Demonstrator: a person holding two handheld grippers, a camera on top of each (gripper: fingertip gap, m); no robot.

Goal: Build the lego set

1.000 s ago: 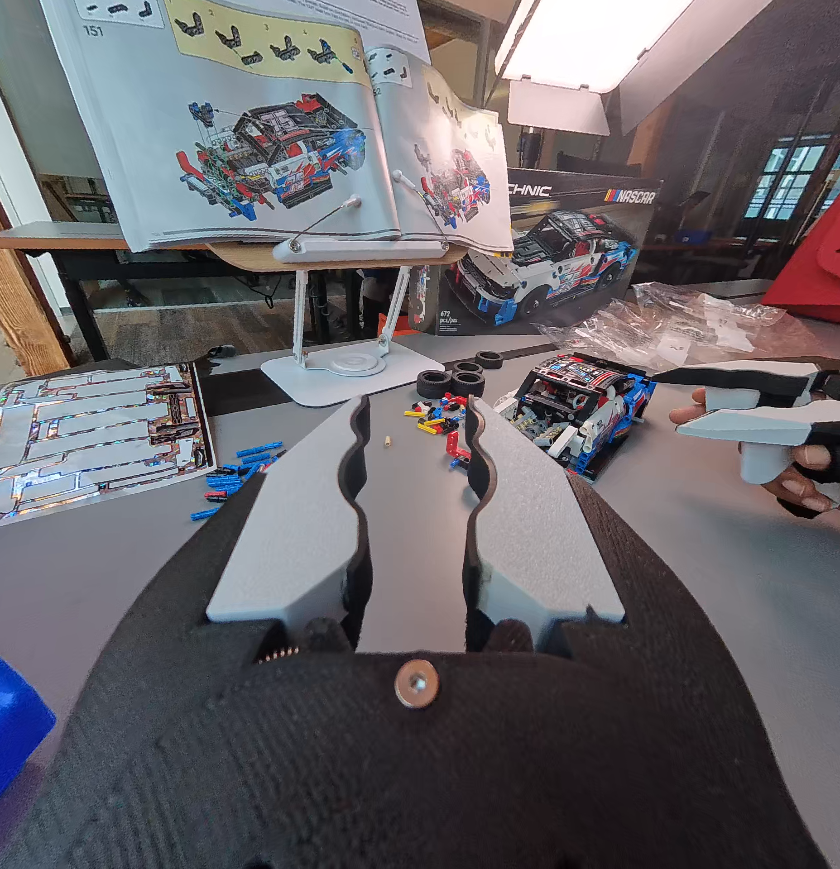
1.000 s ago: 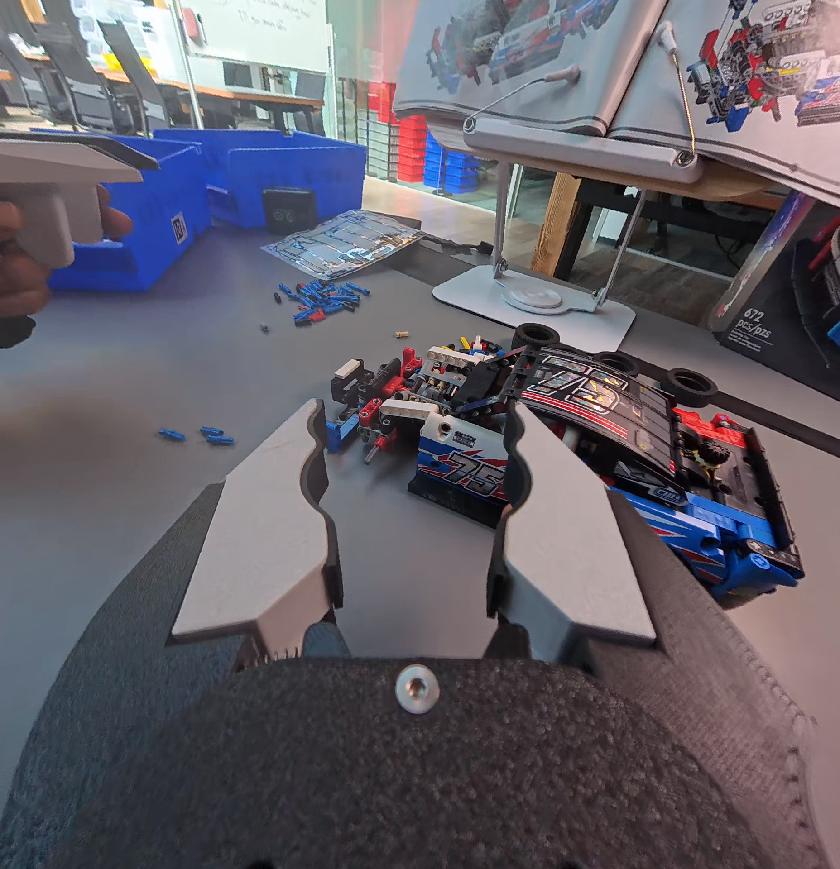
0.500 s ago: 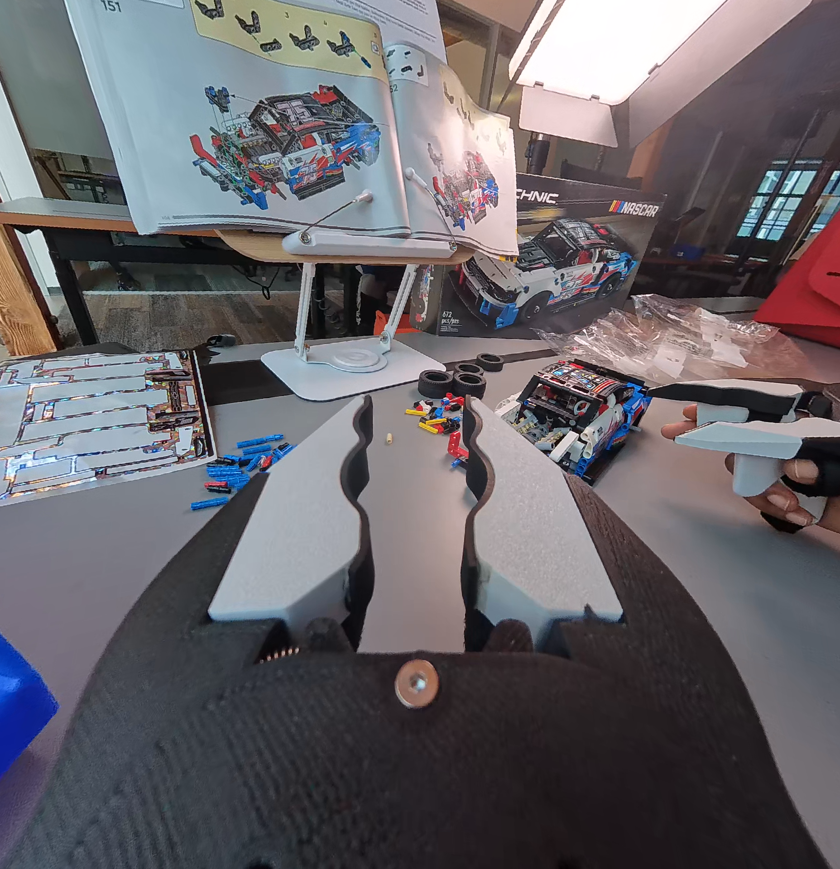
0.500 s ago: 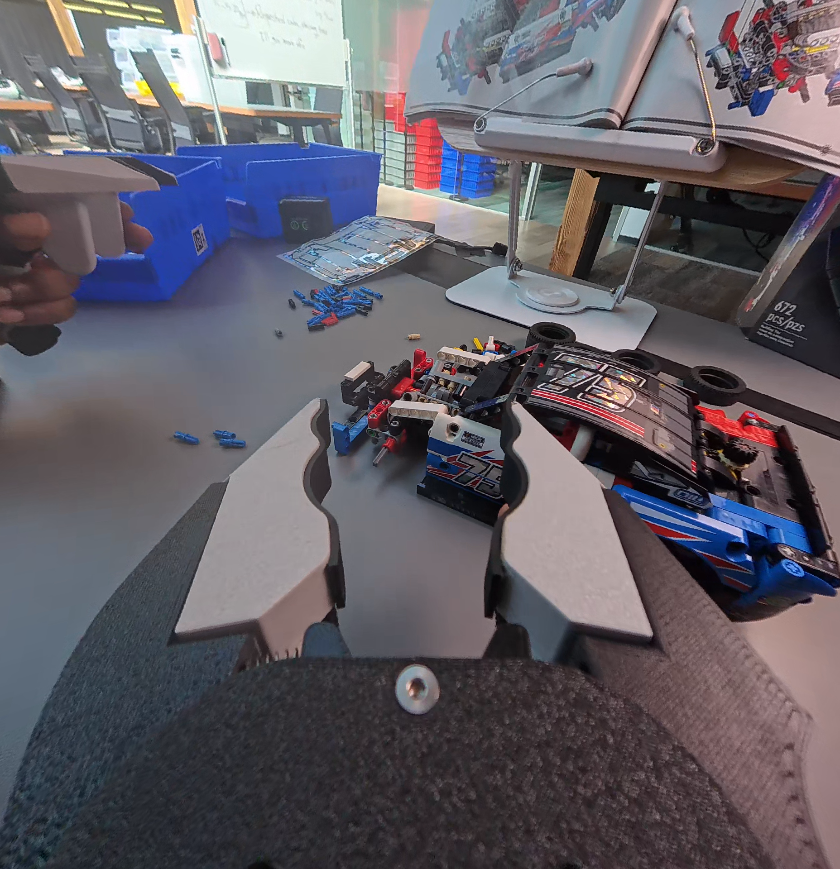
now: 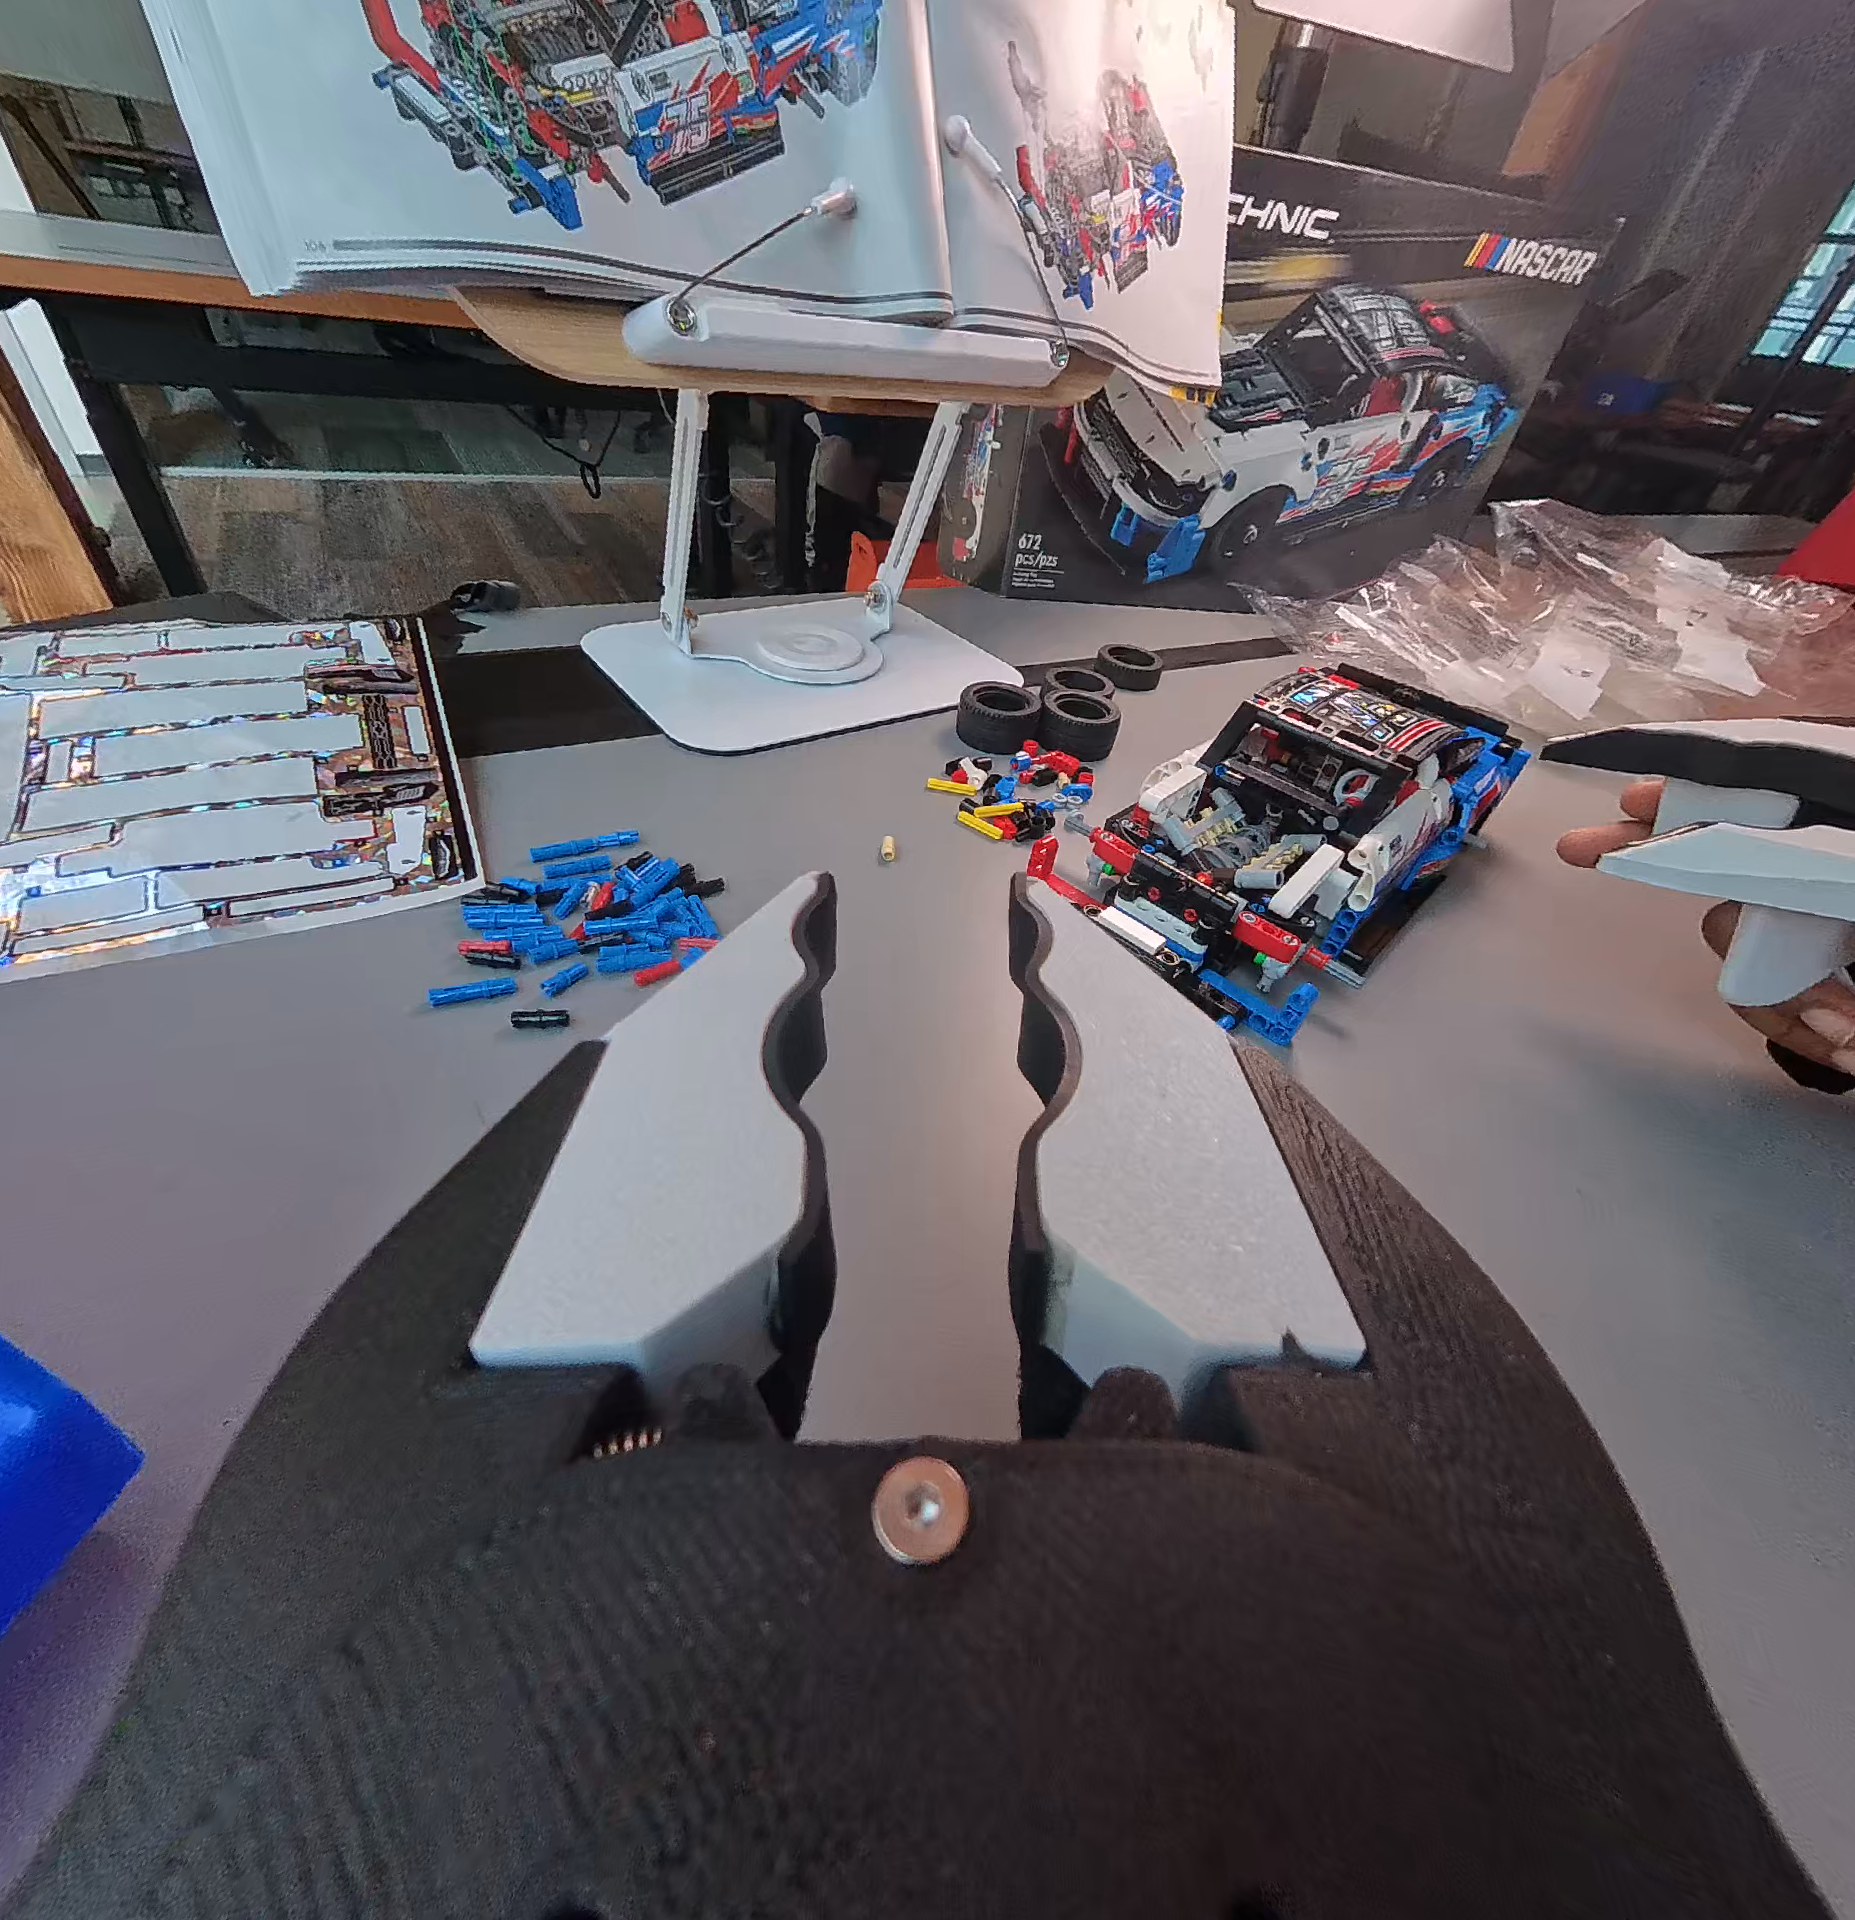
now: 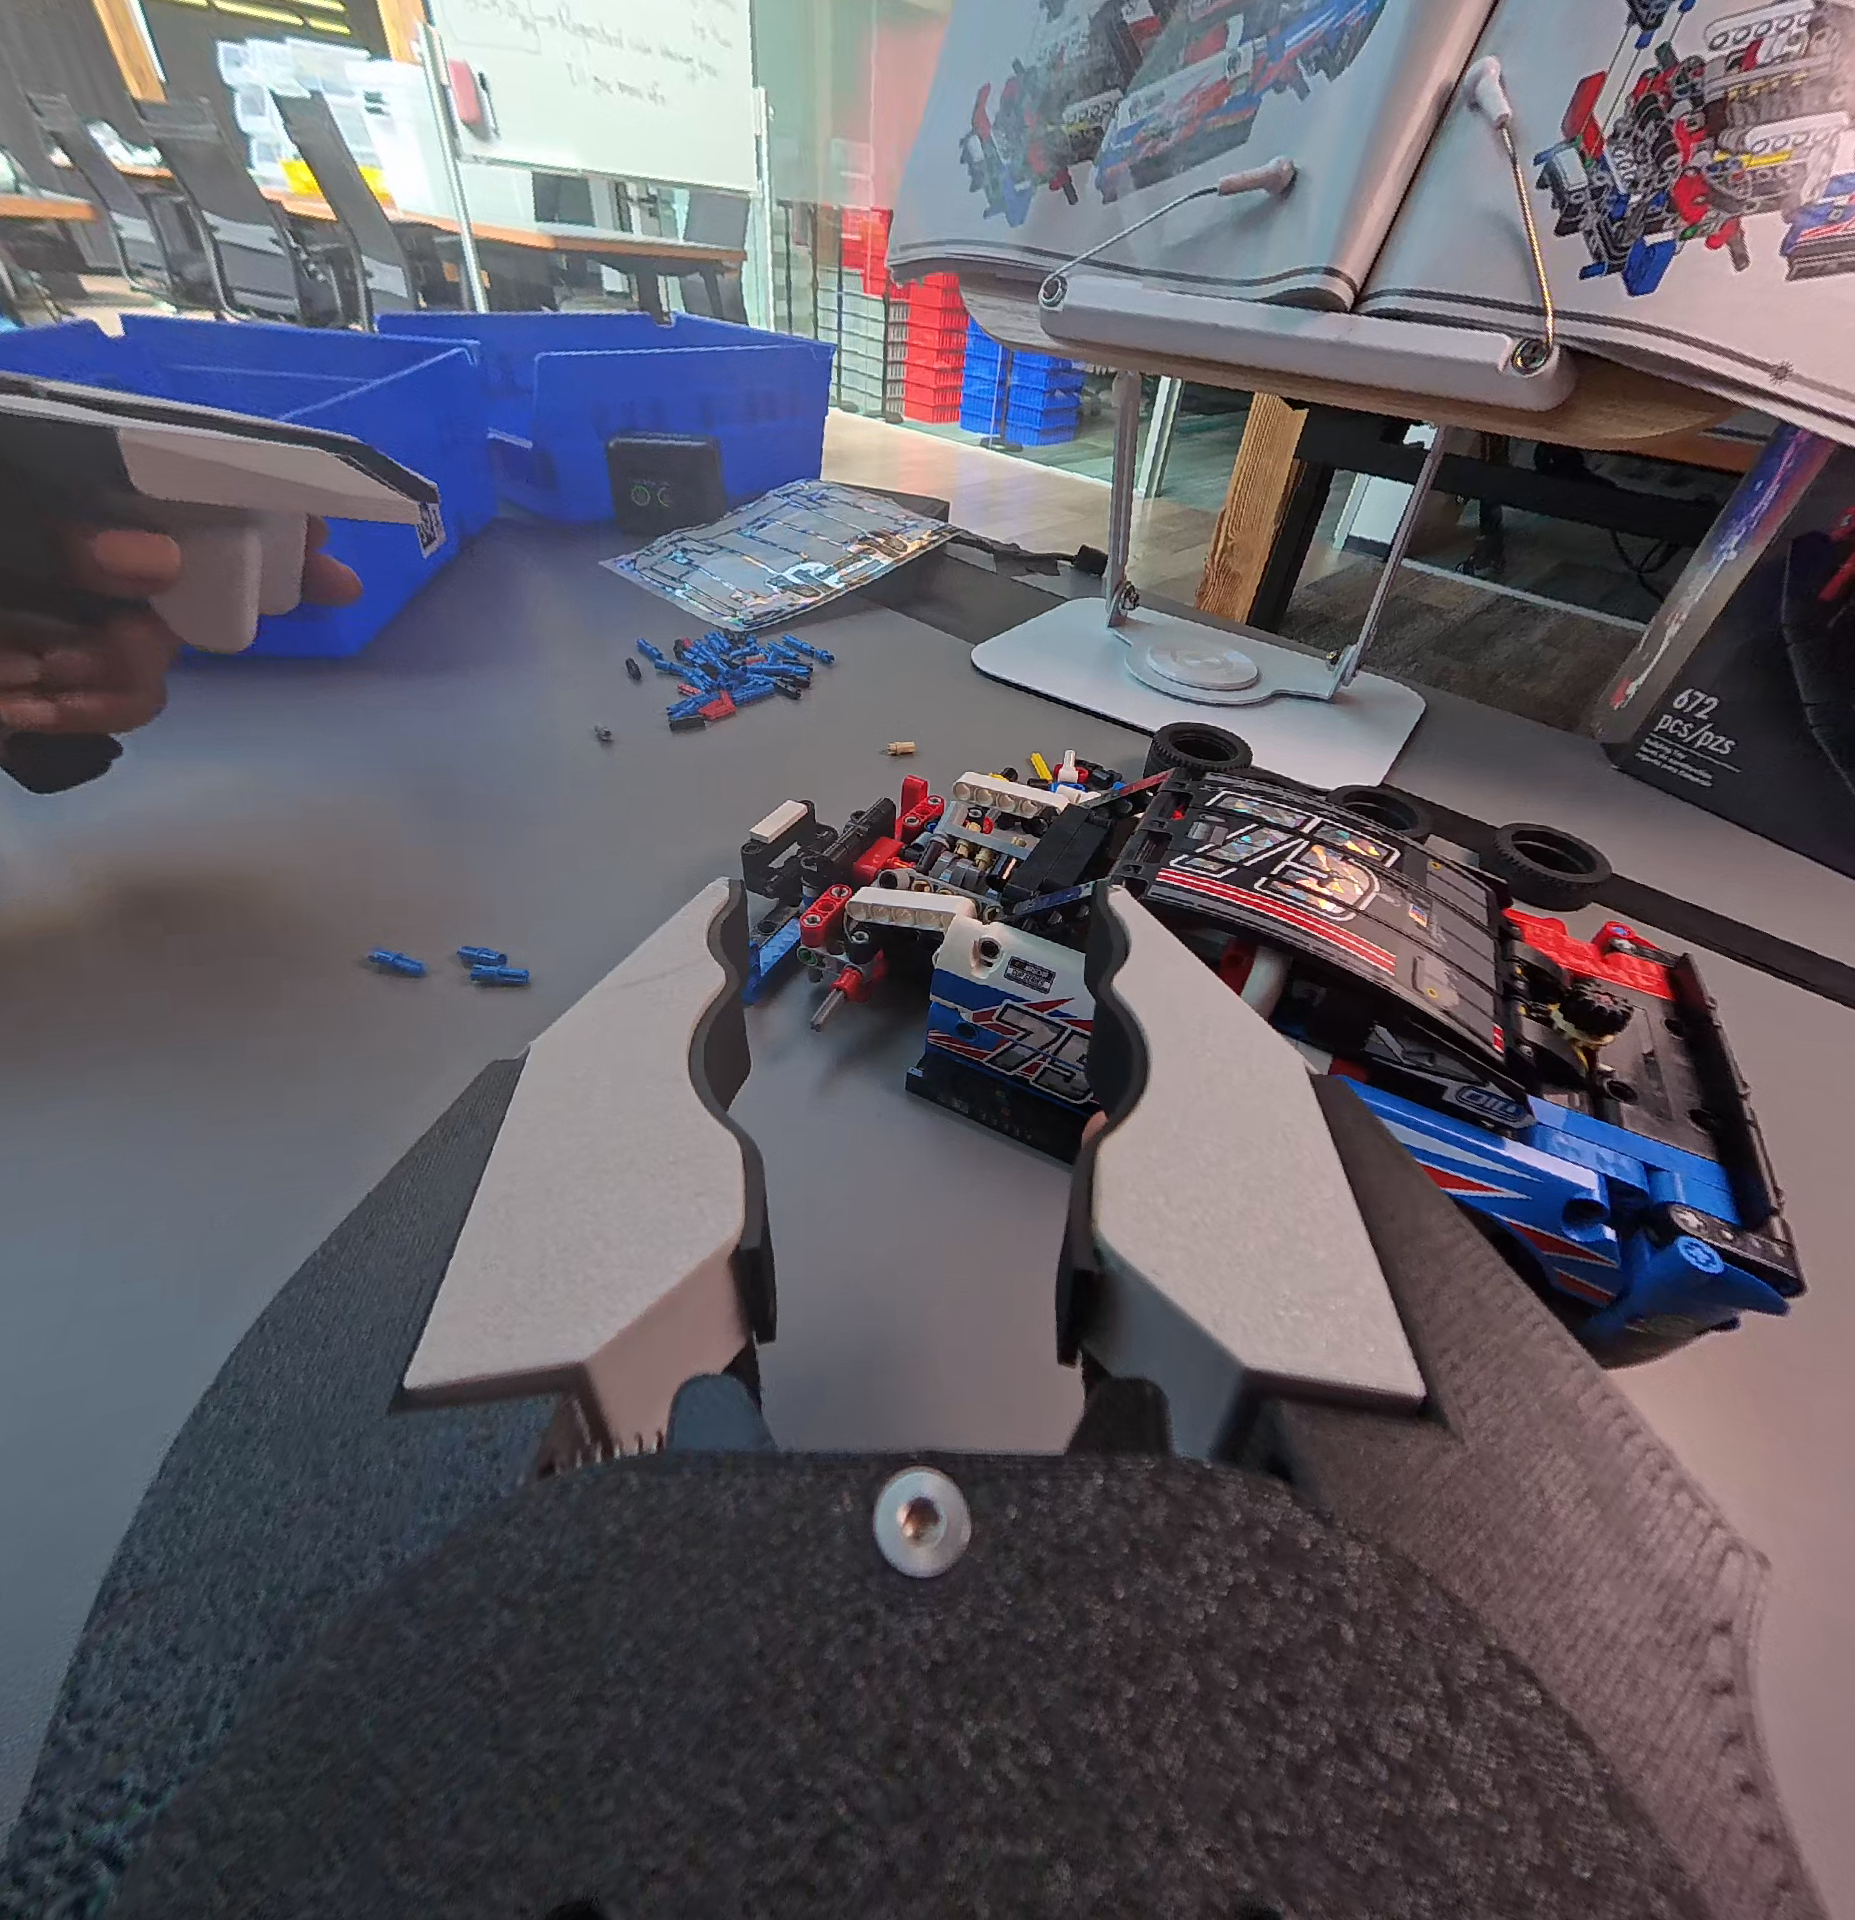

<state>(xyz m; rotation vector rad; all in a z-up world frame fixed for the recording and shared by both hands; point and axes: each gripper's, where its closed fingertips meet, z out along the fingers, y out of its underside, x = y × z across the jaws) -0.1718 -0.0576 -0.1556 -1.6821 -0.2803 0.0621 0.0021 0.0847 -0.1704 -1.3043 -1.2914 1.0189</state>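
Observation:
A part-built blue, white and black race car [image 5: 1307, 821] sits on the grey table, right of centre in the left wrist view; it fills the middle right of the right wrist view [image 6: 1318, 966]. My left gripper [image 5: 921, 894] is open and empty, above bare table between a pile of blue pins [image 5: 590, 914] and the car. My right gripper [image 6: 923, 904] is open and empty, just short of the car's side. Small mixed parts [image 5: 1011, 795] and black tyres [image 5: 1042, 712] lie behind the car. A tan pin [image 5: 887, 850] lies alone.
An open instruction booklet [image 5: 694, 125] rests on a white stand [image 5: 788, 665]. A sticker sheet [image 5: 196, 779] lies at left, the set's box [image 5: 1297, 416] and clear bags [image 5: 1588, 623] at back right. Blue bins [image 6: 611, 416] stand far left. Three blue pins [image 6: 455, 961] lie apart.
My left gripper has moved forward and lower toward the parts, and its jaws have opened a little wider. My right gripper has edged closer to the car, still open.

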